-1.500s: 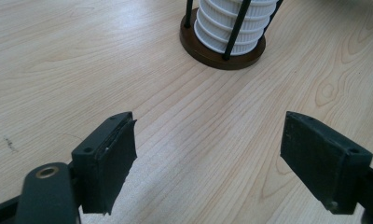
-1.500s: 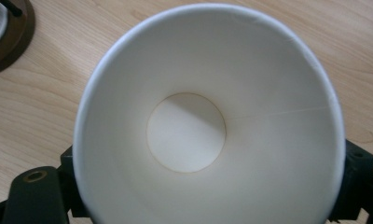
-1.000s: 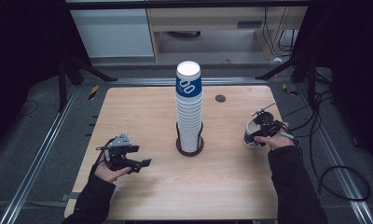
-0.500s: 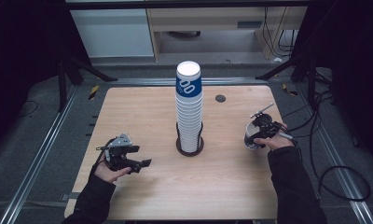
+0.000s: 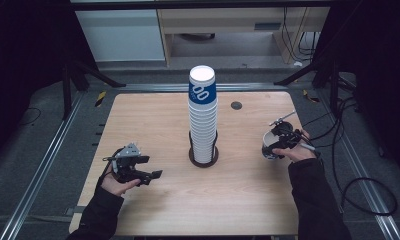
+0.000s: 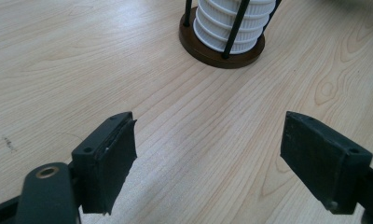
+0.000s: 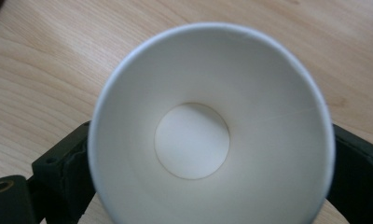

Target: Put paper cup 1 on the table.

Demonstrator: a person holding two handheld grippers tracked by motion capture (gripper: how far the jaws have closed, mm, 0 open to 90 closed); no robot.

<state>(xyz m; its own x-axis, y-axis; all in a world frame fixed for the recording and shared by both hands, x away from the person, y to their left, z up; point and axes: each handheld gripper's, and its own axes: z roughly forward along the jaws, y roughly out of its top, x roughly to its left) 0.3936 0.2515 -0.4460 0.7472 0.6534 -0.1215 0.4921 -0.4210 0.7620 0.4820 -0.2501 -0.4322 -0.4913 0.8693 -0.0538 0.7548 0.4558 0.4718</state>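
A tall stack of white paper cups [image 5: 203,115], the top one blue-banded, stands in a dark wire holder [image 5: 203,159] at the table's middle. Its bottom shows in the left gripper view as ribbed white cups [image 6: 231,23] on a brown base [image 6: 208,49]. My left gripper [image 5: 152,167] [image 6: 208,158] rests low at the front left, open, with bare wood between its jaws. At the right edge a single white cup [image 5: 269,149] [image 7: 194,140] stands upright, mouth up and empty. My right gripper [image 5: 274,145] [image 7: 208,177] straddles it. Its jaws have just been opening, and the cup is still between them.
The wooden table [image 5: 153,115] has a small dark round grommet [image 5: 236,105] at the back right. Cables [image 5: 338,150] trail off the right side. Metal rails [image 5: 48,150] run along both sides, and there is dark floor beyond.
The right gripper's jaws look wider around the cup than a second ago. Both hands have kept their places, and the stack has not moved.
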